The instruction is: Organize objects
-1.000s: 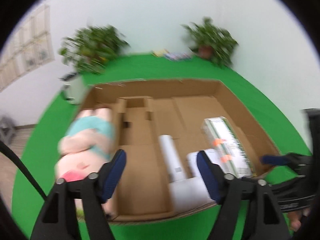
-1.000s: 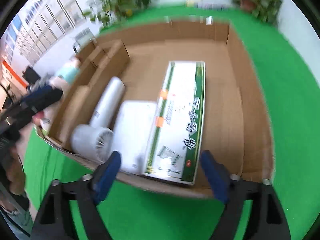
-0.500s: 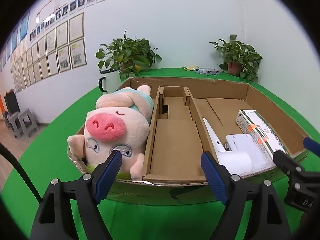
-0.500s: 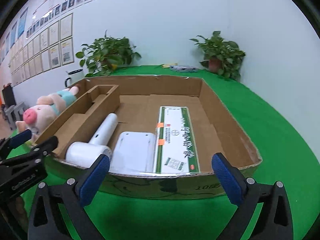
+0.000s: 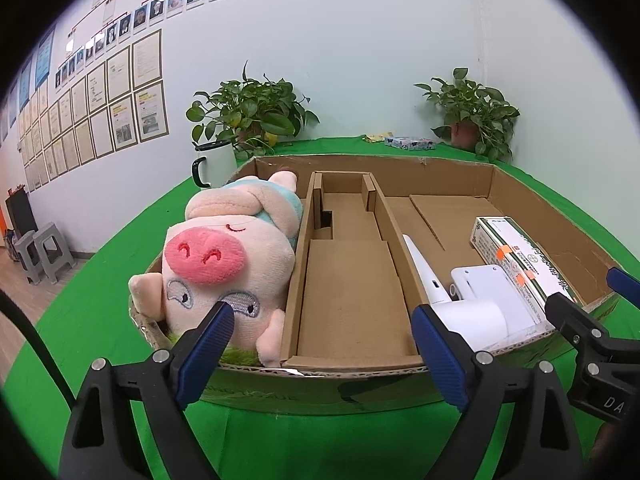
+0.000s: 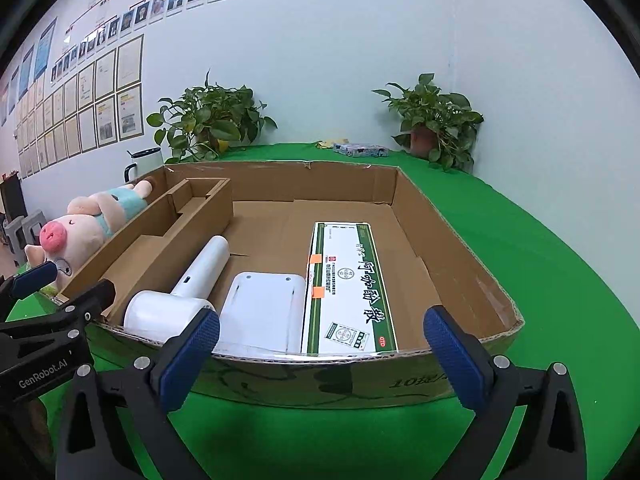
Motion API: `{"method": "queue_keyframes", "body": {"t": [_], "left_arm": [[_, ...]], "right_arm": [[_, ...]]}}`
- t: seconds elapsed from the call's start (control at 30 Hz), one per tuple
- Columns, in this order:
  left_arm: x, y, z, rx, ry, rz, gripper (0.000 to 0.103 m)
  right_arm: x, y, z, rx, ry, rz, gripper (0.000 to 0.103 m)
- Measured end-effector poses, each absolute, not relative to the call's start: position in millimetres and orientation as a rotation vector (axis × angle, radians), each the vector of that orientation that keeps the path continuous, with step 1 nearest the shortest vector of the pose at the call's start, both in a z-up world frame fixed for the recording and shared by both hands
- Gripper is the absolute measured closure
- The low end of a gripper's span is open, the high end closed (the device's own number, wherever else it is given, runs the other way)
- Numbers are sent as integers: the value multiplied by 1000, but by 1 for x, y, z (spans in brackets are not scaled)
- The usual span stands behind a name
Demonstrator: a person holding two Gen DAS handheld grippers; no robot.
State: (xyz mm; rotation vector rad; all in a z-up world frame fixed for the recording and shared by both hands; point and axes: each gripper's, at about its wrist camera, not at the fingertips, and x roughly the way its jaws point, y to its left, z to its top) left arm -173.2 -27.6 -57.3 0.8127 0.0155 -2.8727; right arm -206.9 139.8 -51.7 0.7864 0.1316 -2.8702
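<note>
A shallow cardboard box (image 5: pixel 360 384) (image 6: pixel 472 280) lies on a green table. A pink plush pig (image 5: pixel 228 256) (image 6: pixel 80 228) lies in its left compartment. The middle cardboard insert (image 5: pixel 348 288) holds nothing. On the right lie a white hair dryer (image 5: pixel 452 300) (image 6: pixel 188 292), a white flat device (image 6: pixel 264 312) and a green-and-white medicine box (image 5: pixel 516 256) (image 6: pixel 348 288). My left gripper (image 5: pixel 324 340) is open and empty before the box's near wall. My right gripper (image 6: pixel 320 344) is open and empty, also before the near wall, to the right of the left one.
A white mug (image 5: pixel 214 164) with a black handle stands behind the box at the left. Two potted plants (image 5: pixel 252 116) (image 5: pixel 472 112) stand at the back against the wall. A small patterned box (image 5: pixel 410 143) lies between them. Grey stools (image 5: pixel 40 248) stand on the floor at the left.
Both grippers have pulled back and down from above the box to low in front of its near wall. Both stayed open and empty.
</note>
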Motion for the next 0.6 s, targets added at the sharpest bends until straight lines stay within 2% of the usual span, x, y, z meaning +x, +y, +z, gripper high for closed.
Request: {"method": "queue_keyframes", "body": {"t": [0.6], "left_arm": [[-173, -27, -56, 815, 20, -2880, 11]], "right_arm": [[-210, 139, -54, 787, 130, -2868, 0]]}}
